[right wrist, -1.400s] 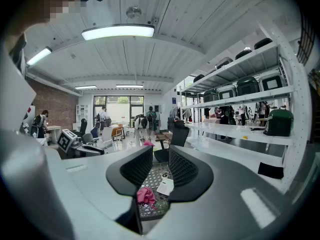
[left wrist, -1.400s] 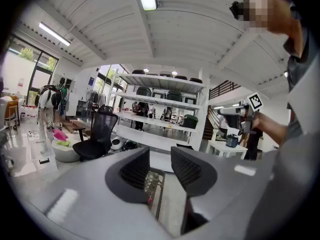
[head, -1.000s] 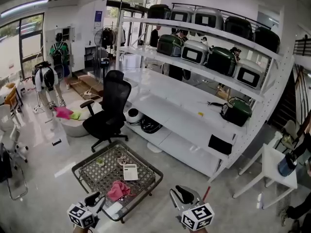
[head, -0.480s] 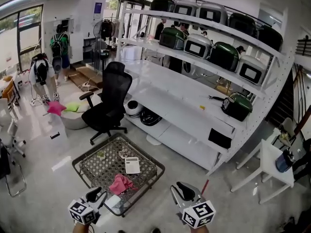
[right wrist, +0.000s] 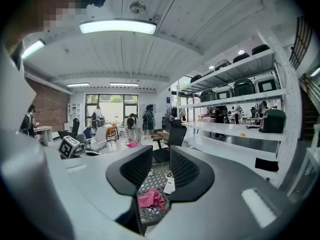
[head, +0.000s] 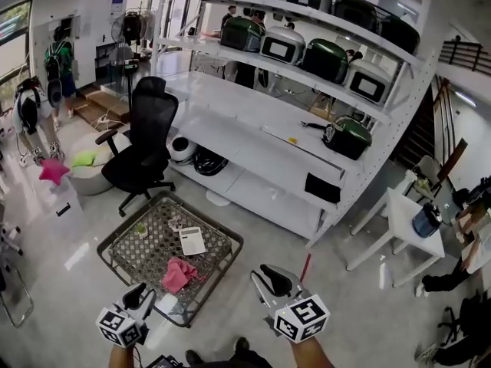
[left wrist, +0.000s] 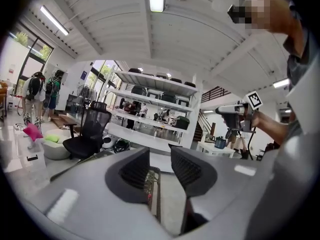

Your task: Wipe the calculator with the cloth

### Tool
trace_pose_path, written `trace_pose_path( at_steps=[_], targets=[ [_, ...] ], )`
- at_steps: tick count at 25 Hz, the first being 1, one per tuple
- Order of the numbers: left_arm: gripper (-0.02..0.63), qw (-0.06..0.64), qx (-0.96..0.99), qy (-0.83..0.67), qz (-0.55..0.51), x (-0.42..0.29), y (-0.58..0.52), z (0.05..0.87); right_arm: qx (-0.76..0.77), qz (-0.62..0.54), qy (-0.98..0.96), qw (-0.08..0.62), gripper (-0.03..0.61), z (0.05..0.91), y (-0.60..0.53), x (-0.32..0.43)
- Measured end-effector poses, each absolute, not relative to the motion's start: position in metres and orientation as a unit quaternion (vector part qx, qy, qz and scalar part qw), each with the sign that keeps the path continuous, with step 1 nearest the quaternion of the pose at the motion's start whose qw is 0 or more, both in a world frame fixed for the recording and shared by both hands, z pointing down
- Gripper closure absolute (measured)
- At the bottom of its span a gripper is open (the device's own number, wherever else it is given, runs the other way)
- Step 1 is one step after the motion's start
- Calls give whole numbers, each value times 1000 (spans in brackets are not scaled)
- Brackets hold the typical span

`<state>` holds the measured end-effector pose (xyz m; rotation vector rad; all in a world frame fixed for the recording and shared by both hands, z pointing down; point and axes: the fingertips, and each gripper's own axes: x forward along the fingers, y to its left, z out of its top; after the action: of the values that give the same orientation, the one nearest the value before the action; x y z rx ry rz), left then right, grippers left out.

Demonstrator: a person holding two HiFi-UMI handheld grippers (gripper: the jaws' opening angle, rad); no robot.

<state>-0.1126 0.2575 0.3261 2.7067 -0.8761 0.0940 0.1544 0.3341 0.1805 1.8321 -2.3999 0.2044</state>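
Left gripper [head: 140,293] and right gripper [head: 270,279] are hovering at frame bottom, jaws slightly spread, empty, below cloth [head: 178,274] and calculator [head: 192,241].

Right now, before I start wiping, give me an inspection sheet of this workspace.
Surface: low mesh-topped table on the floor.
Job's things: calculator flat mid-table; pink cloth crumpled on its near side.
Clutter: small items at the far corner, too small to tell.
Grippers: left gripper and right gripper open, empty, touching nothing.
Cables: nothing seen.
Surroundings: black office chair, white shelving with appliances, people far off.
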Motion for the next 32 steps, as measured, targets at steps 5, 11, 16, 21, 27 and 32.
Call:
trace_pose_path(
  at_steps=[5,11,16,21,27,32],
  targets=[
    [471,153,942,-297,25,-106,255,321,612,70,-785,62,492,185,337,159],
    [471,146,940,-303,51,-111,242,343,606,82,-789,58,491,196,317,165],
    [471,159,933,-321,39,-101,228,326,591,89,-800,50,491,204,290,174],
    [471,150,927,-338,57,-90,205,335,577,89,-811,40,491,207,257,194],
    [471,158,916,-364,56,-53,165,324,565,97,-819,34,491,214,205,242],
    [471,139,909,-385,77,-31,128,336,549,106,-829,22,491,219,153,278]
  ],
)
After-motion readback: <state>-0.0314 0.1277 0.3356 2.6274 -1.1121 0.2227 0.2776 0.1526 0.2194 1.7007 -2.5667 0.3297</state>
